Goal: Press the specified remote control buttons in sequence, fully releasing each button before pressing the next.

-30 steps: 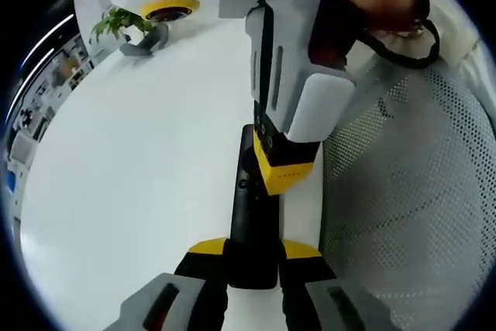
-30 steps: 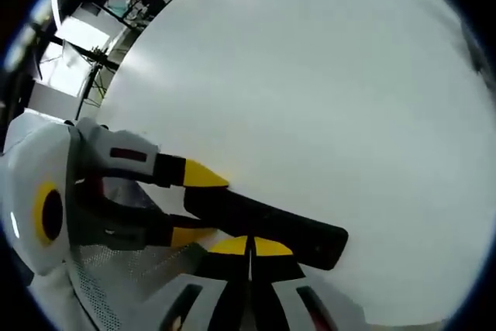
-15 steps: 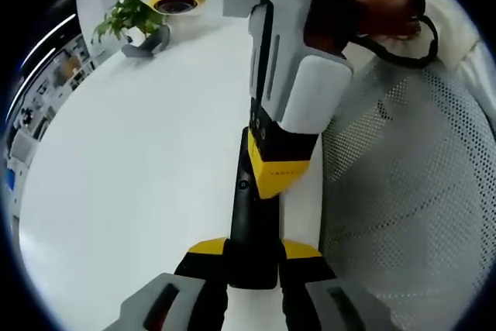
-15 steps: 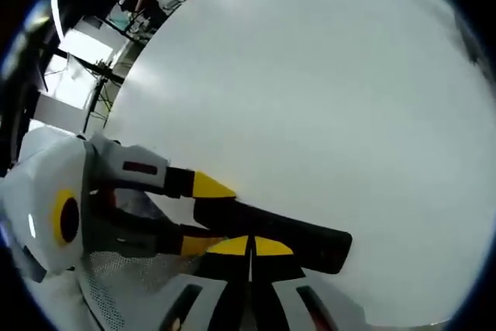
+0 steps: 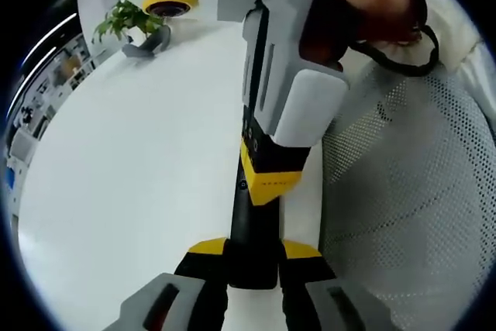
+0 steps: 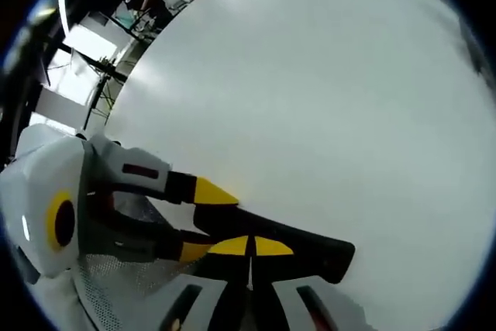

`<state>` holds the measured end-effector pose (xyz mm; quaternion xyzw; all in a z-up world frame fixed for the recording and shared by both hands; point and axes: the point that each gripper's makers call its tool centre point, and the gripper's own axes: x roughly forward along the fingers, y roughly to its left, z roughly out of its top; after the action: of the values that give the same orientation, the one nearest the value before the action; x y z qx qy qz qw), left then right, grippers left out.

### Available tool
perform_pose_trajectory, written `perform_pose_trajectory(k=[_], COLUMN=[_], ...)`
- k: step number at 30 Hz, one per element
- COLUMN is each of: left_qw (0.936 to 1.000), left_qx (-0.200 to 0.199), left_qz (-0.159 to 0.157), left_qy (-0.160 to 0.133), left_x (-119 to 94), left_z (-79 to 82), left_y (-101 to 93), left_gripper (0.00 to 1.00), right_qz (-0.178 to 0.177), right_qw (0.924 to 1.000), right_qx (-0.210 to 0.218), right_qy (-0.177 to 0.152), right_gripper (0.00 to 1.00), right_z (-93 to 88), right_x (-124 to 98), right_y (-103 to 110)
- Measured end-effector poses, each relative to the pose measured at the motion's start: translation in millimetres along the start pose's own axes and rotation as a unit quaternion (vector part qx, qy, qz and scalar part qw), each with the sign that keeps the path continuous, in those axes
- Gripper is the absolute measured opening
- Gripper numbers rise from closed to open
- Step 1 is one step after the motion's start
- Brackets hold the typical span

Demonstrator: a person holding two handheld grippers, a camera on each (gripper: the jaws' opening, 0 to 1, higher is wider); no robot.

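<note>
**Right gripper shifted along remote; left grip unchanged**

Since the earlier frame, the right gripper [image 5: 267,184] has moved slightly nearer along the remote control [image 5: 252,234], its yellow tips closed together and resting on the remote's upper face. Left gripper [image 5: 254,257] remains clamped on the remote's near end, one yellow jaw on each side. Remote lies flat on the white table [image 5: 132,168], close to the edge beside a perforated white chair back [image 5: 411,191]. A potted plant [image 5: 124,21] stands near the table's far edge.
</note>
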<state>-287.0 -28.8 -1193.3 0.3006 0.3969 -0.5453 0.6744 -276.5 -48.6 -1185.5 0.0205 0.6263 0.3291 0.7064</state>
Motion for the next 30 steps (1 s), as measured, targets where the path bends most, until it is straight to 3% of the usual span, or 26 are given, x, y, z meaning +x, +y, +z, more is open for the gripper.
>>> perform_pose_trajectory(k=[9, 24, 30], left_qw=[1.0000, 0.9979, 0.9959], left_qx=[0.000, 0.011, 0.007], left_qz=[-0.001, -0.001, 0.002], left_qy=[-0.005, -0.065, -0.090], left_x=[0.4, -0.3, -0.6], left_z=[0.0, -0.8, -0.1], left_y=[0.7, 0.8, 0.5], left_gripper=[0.24, 0.24, 0.24], right_qz=[0.000, 0.010, 0.019], right_qw=[1.0000, 0.9999, 0.9992], right_qx=[-0.005, 0.012, 0.017], right_qy=[-0.001, -0.008, -0.031], right_gripper=[0.00, 0.00, 0.00], right_z=[0.2, 2.5, 1.2], right_x=[0.2, 1.7, 0.4], right_y=[-0.5, -2.2, -1.8])
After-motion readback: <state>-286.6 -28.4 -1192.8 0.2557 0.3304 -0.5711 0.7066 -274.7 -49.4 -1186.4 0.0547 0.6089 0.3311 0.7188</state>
